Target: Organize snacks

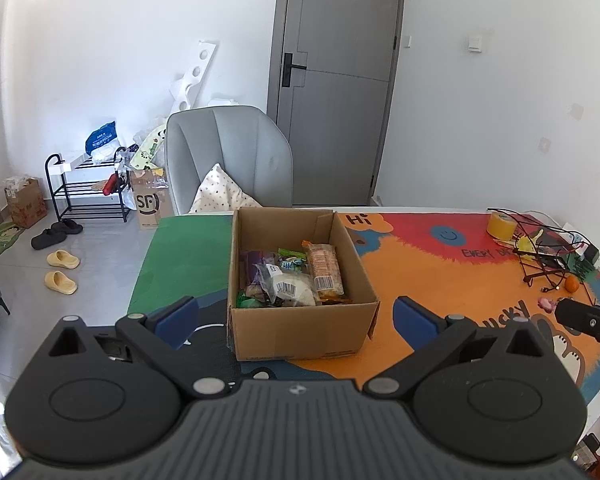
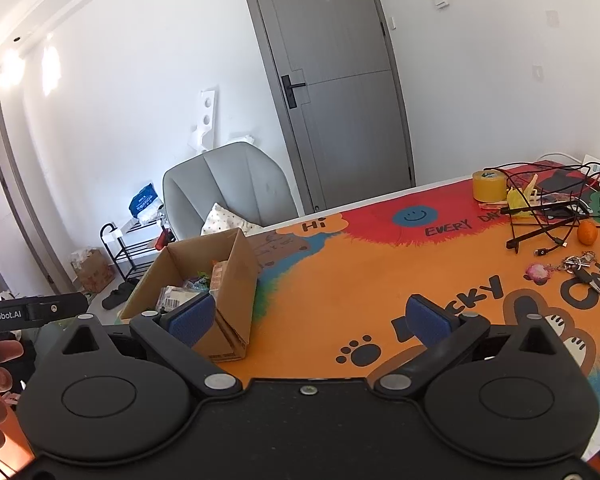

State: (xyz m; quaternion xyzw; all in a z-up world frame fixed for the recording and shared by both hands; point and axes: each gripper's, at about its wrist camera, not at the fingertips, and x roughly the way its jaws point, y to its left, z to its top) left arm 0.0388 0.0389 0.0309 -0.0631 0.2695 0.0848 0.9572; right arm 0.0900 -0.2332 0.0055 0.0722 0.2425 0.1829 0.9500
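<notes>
An open cardboard box (image 1: 300,332) stands on the table's colourful mat (image 1: 440,276). Several snack packets lie inside: an orange bar packet (image 1: 325,267), a clear bag with a white snack (image 1: 292,288), and purple and green wrappers. My left gripper (image 1: 296,320) is open and empty, its blue pads either side of the box's near wall, held back from it. My right gripper (image 2: 312,320) is open and empty over the orange mat (image 2: 360,280), to the right of the box (image 2: 232,276). Its left pad overlaps the box's corner in the right wrist view.
At the table's far right lie a yellow tape roll (image 2: 489,186), tangled black cables (image 2: 548,216), an orange fruit (image 2: 587,233) and keys (image 2: 580,266). A grey chair (image 1: 228,152) with a cushion stands behind the table. A shoe rack (image 1: 88,184) and slippers are on the floor left.
</notes>
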